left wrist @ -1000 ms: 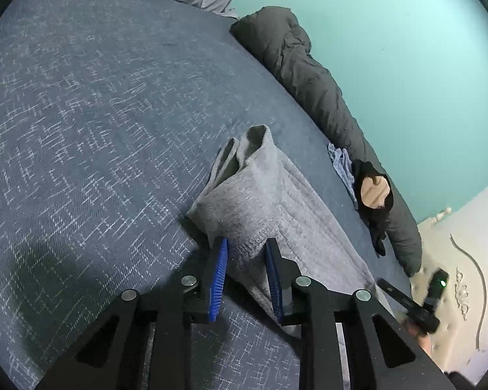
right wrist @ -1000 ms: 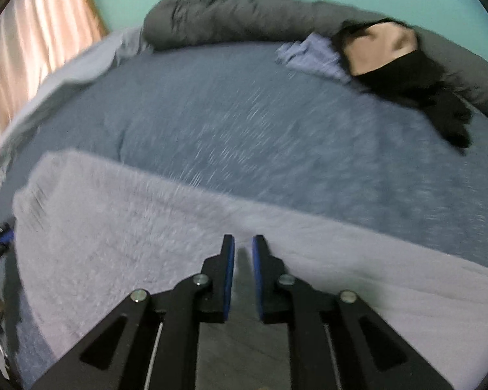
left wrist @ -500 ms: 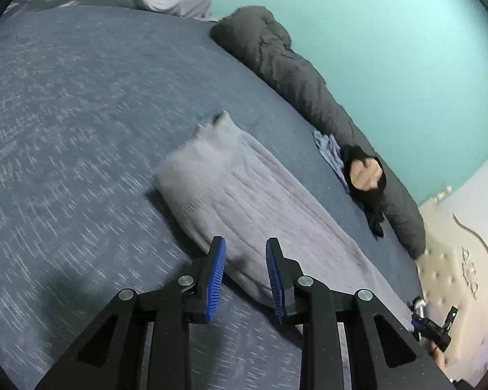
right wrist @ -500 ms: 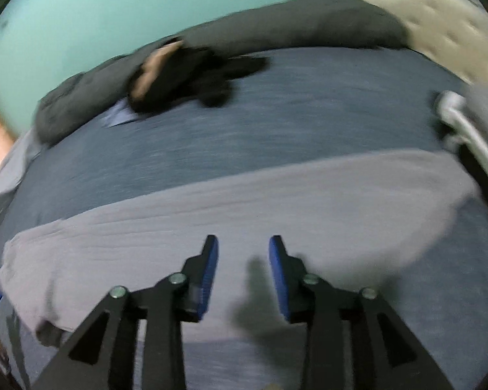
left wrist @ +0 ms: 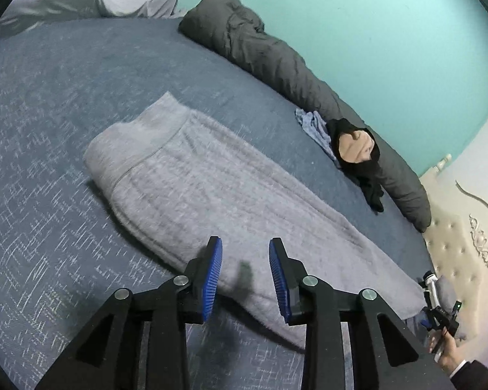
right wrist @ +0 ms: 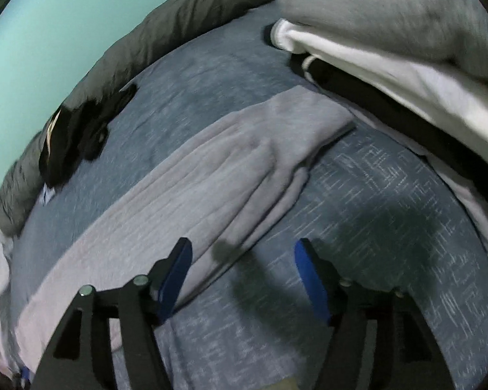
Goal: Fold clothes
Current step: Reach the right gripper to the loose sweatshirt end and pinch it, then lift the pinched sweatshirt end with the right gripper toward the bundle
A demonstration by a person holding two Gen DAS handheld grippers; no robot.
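- Trousers: long grey ribbed knit trousers, folded lengthwise into a narrow strip, lie flat on the blue flecked bedspread, stretching from just ahead of the left gripper away to its right toward the right gripper.
- Waistband end, with its smooth wide band, sits ahead and left of the left tongs; the cuff end lies ahead of the right tongs, close to a stack of folded grey, white and black clothes at their upper right.
- Left tongs stand a little apart with nothing between them, hanging just over the near edge of the cloth.
- Right tongs stand wide apart and empty, their left finger over the strip's edge, their right finger over bare bedspread.
- Handling, as I judge it: soft, limp, fairly light knit that will sag and slide on itself. A pinch must catch every layer at the edge, or the fold will split open.
- Best hold looks to be the cuff end for the right tongs and the waistband corner for the left, so one end can be carried over onto the other.
- Against a second ago: the left tongs were then on the bunched, raised waistband, which now lies spread flat, and they have just been opening slightly.
- The right tongs, nearly together over the middle of the cloth then, have just been opening and now look on the cuff end and the stack.
- A dark rolled quilt lies along the far wall.
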